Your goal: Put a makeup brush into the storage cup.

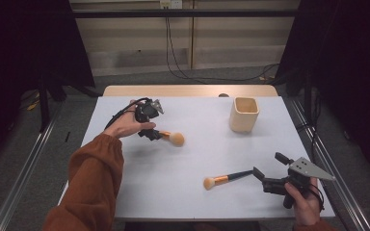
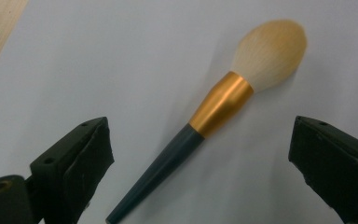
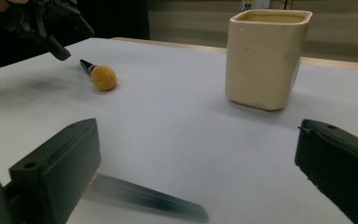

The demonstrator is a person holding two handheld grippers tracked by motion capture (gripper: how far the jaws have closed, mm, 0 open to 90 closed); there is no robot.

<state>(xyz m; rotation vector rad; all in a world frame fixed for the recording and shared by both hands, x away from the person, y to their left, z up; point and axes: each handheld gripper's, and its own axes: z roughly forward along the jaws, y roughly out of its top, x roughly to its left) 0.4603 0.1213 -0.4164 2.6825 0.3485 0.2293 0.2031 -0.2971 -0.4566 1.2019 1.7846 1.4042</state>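
Pre-grasp step: left gripper (image 2: 200,154) jaws wide astride makeup brush (image 2: 214,116) handle, right gripper (image 3: 196,177) jaws wide over second brush (image 1: 224,179); next, lower and close.

A lab or recording studio is suggested. A white table (image 1: 188,159) is flanked by black curtains (image 1: 24,43) on both sides. Metal rails (image 1: 24,168) are laid on the grey carpet beside the table. Behind the table, cables (image 1: 173,57) are hung from a wall socket (image 1: 170,4) on a bare panelled wall.
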